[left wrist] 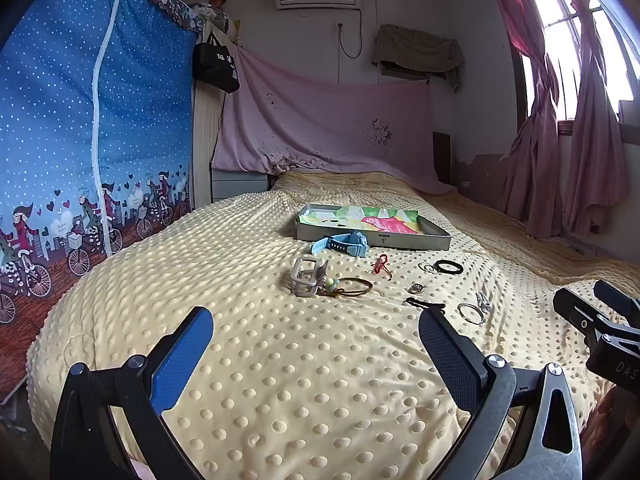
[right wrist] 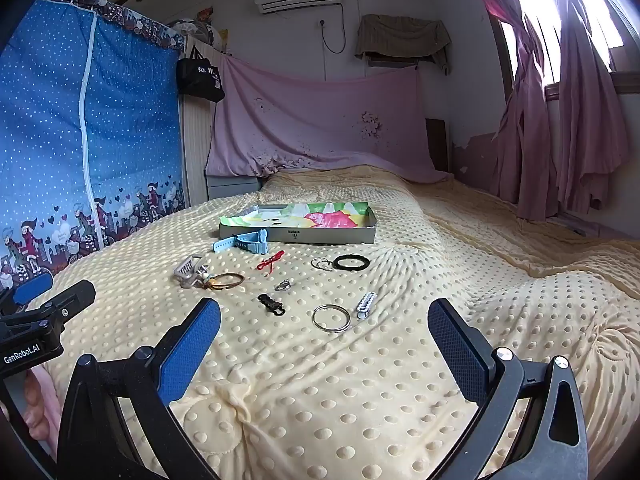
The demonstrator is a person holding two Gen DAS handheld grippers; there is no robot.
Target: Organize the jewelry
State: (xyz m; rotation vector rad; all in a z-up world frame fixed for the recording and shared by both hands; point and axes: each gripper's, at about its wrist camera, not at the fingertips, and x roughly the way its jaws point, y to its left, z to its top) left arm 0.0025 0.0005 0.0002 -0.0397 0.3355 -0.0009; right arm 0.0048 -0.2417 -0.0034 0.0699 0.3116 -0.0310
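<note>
Left gripper: blue textured pads spread wide, holding nothing, above the dimpled cream plush bedspread.
Right gripper: jaws equally wide and empty, just short of a pair of plain silver metal rings.
Mid-bed: black beaded clasp, brown cord bracelet, red knotted string, black elastic band lie scattered apart.
Beyond: light-blue plastic watch touching the shallow grey cardboard tray, lined with bright paper.

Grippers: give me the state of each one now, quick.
Left gripper: open, holding nothing, above the bedspread.
Right gripper: open, holding nothing, short of the jewelry.
</note>
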